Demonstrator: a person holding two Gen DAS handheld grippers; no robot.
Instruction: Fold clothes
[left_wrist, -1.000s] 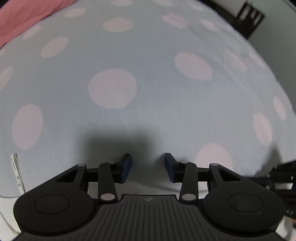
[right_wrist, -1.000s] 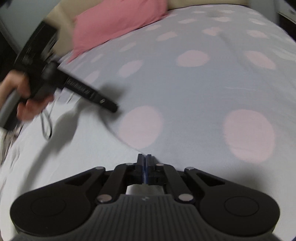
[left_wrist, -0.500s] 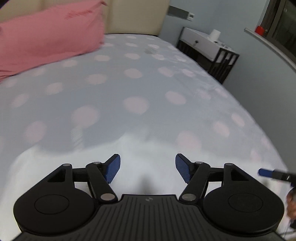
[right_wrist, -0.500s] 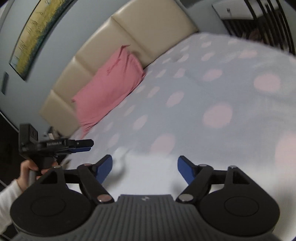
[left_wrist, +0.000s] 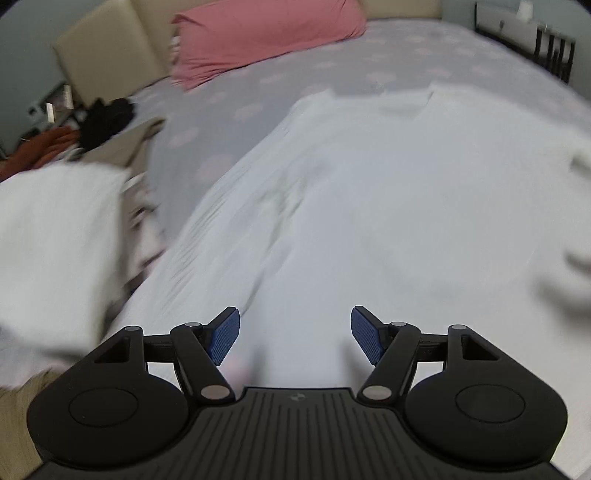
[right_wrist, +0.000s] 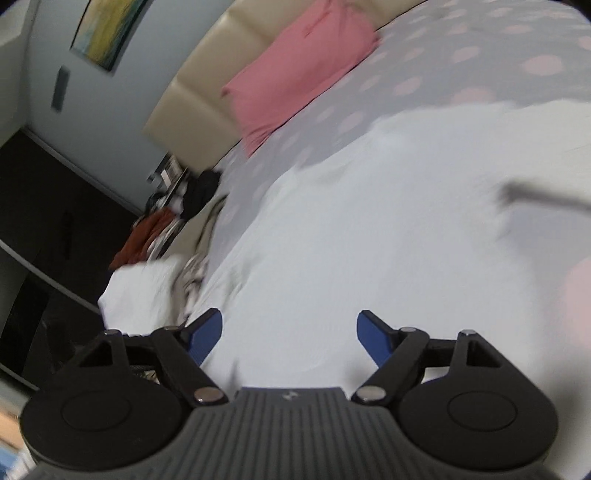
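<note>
Hovering over the white garment (left_wrist: 369, 192) — both tongs (left_wrist: 294, 338) (right_wrist: 289, 338) spread, empty.

no readable text anywhere — frames too blurred.

the white garment (left_wrist: 369, 206) lies flat, with open air above it. a heap of clothes (left_wrist: 62, 221) crowds its left edge, and a pink pillow (left_wrist: 258, 33) blocks the far end.

Right tongs (right_wrist: 290, 338) now parted, empty.
</note>
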